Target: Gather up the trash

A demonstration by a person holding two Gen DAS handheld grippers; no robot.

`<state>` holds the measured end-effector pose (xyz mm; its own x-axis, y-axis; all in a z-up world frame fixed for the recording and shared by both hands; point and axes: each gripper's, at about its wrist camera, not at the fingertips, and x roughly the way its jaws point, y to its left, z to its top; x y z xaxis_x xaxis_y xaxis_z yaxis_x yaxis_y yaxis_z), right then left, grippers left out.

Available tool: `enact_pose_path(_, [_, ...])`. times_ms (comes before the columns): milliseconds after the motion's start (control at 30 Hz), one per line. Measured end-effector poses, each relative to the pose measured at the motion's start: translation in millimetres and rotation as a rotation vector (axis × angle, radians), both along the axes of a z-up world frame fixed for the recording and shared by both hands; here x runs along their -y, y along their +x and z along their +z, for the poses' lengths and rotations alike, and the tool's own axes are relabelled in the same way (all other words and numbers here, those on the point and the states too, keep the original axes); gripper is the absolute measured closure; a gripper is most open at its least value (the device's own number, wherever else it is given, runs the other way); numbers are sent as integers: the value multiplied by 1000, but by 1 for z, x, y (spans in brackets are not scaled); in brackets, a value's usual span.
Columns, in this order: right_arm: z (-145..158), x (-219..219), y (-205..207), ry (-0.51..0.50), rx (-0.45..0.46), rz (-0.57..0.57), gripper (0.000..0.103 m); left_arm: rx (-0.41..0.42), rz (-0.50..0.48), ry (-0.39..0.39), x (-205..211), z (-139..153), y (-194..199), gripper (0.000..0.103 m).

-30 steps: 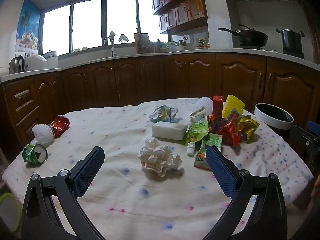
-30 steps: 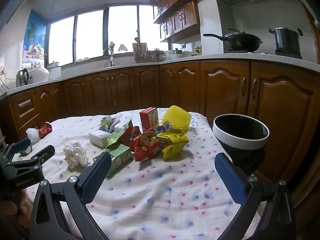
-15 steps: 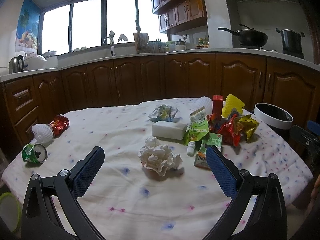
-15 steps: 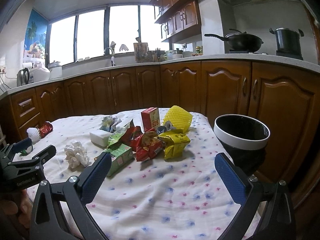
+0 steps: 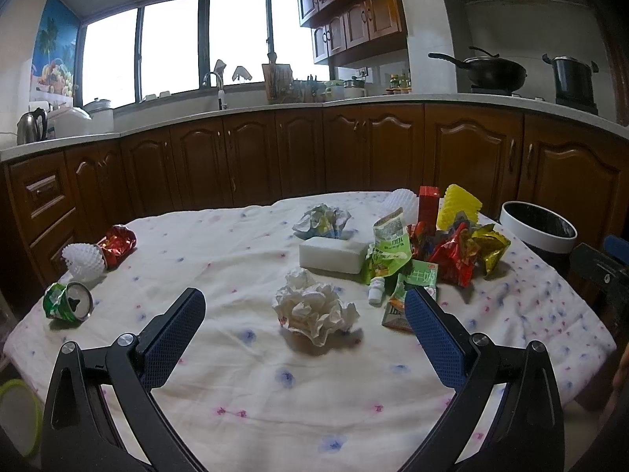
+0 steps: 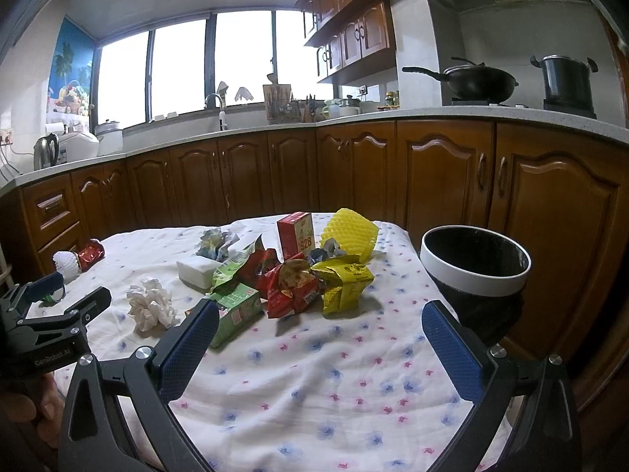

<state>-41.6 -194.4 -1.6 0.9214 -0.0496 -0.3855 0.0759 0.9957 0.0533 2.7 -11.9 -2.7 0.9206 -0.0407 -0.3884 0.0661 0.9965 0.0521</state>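
Left wrist: crumpled tissue (image 5: 314, 310) between spread jaws.

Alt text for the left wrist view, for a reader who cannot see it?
An open hand-held gripper faces a crumpled tissue on a floral tablecloth. Wrappers are piled at right near a bin; a crushed can lies left.

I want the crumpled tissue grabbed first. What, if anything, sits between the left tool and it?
Nothing visible: only bare tablecloth lies between the open left tool and the crumpled tissue.
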Motion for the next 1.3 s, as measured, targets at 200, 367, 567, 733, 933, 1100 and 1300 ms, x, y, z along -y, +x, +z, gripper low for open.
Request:
enact_pose_path(200, [0, -3, 2, -1, -5, 3, 0, -14, -1, -3, -2, -2, 4, 0])
enact_pose_path(367, [-3, 0, 9, 15, -30, 23, 0, -40, -11, -4, -1, -6, 10, 0])
enact_pose_path(567, [-8, 13, 25, 85, -87, 55, 0, -96, -6, -20, -15, -9, 29, 0])
enact_pose_path(733, [-13, 9, 43, 112, -133, 101, 1, -153, -3, -28, -24, -17, 47, 0])
enact_pose_path(933, [-14, 7, 68, 106, -173, 98, 12, -214, -23, -26, -27, -25, 70, 0])
enact_pose_path(1100, [-19, -10, 89, 170, -233, 183, 27, -263, -51, -36, -28, -31, 89, 0])
enact_pose_path(1300, [-42, -50, 120, 200, -351, 268, 27, -316, -96, -40, -30, -38, 106, 2])
